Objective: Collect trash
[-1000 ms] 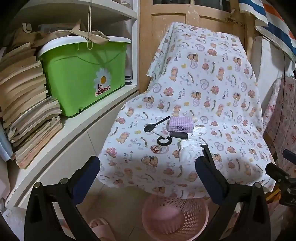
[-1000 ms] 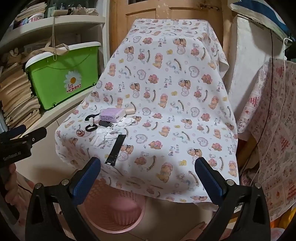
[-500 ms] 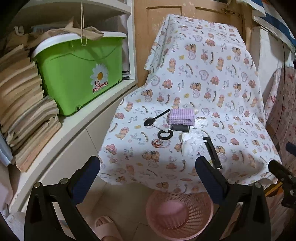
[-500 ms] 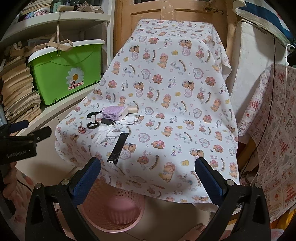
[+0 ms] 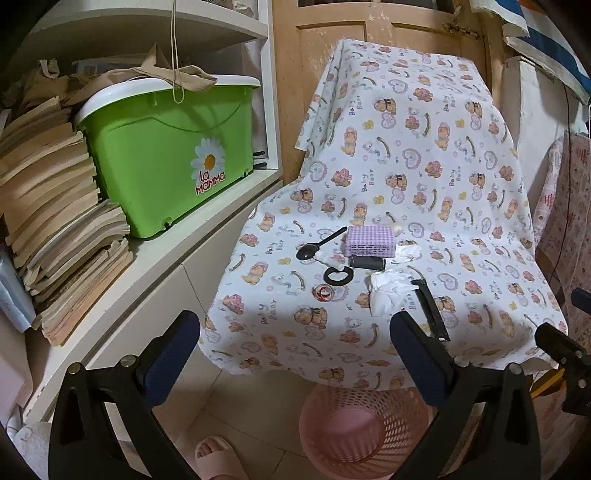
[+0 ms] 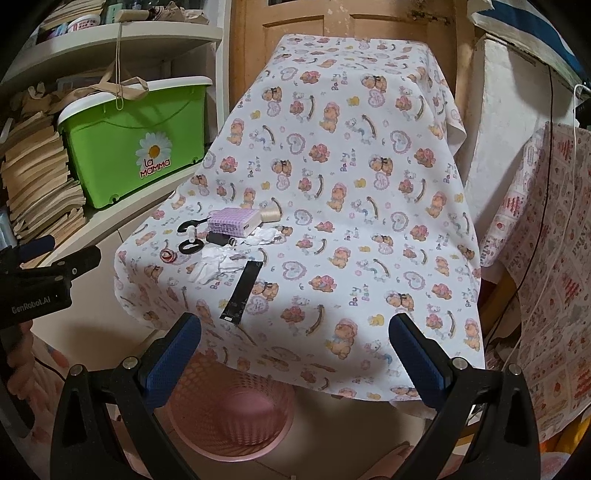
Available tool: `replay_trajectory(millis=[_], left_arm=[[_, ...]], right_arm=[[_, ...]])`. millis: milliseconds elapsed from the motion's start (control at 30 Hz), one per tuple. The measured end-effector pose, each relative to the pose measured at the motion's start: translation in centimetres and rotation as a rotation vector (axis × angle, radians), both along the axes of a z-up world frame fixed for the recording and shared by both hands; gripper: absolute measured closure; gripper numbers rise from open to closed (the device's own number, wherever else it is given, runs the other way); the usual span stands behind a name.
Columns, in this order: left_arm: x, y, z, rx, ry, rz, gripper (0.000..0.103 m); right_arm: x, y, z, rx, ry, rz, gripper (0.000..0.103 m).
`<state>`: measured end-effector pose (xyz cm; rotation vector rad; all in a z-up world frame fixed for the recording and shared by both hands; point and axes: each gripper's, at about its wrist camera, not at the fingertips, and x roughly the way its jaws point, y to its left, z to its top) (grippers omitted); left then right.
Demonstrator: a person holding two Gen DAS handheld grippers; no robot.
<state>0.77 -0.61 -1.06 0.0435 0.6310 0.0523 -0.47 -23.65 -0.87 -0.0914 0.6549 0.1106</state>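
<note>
A table under a bear-print cloth (image 5: 417, 177) (image 6: 354, 192) carries a cluster of small items: crumpled white tissue (image 5: 386, 291) (image 6: 212, 264), a flat black wrapper (image 5: 430, 308) (image 6: 242, 290), a black spoon (image 5: 317, 245), a black ring (image 5: 338, 275) (image 6: 190, 246), a purple checked box (image 5: 369, 240) (image 6: 234, 221), a dark cylinder (image 5: 365, 262) and a small red-and-white cap (image 5: 324, 293) (image 6: 168, 254). A pink mesh basket (image 5: 354, 428) (image 6: 229, 413) stands on the floor below the table's front edge. My left gripper (image 5: 295, 354) and right gripper (image 6: 295, 354) both hang open in front of the table, holding nothing.
A green lidded bin (image 5: 173, 147) and stacks of paper (image 5: 55, 221) fill the white shelf on the left. A wooden door (image 5: 369, 29) is behind the table. Patterned cloth (image 6: 546, 236) hangs at the right. A pink slipper (image 5: 218, 458) shows on the tiled floor.
The left wrist view has drifted rightward and back a little, showing more of the black wrapper and basket. The right wrist view shifted slightly. Both grippers stayed open.
</note>
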Motion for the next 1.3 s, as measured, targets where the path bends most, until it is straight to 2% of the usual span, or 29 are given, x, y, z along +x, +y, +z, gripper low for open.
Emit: replay_trajectory(millis=[900, 1100, 1300], left_arm=[[-0.7, 1.0, 0.2, -0.012, -0.007, 0.013, 0.001], [-0.3, 0.8, -0.1, -0.01, 0.024, -0.004, 0.001], [-0.5, 0.2, -0.3, 0.011, 0.013, -0.006, 0.001]], right_arm=[[0.0, 0.5, -0.4, -0.015, 0.006, -0.007, 0.0], [0.3, 0.6, -0.7, -0.023, 0.015, -0.009, 0.0], [0.4, 0.8, -0.8, -0.029, 0.005, -0.003, 0.0]])
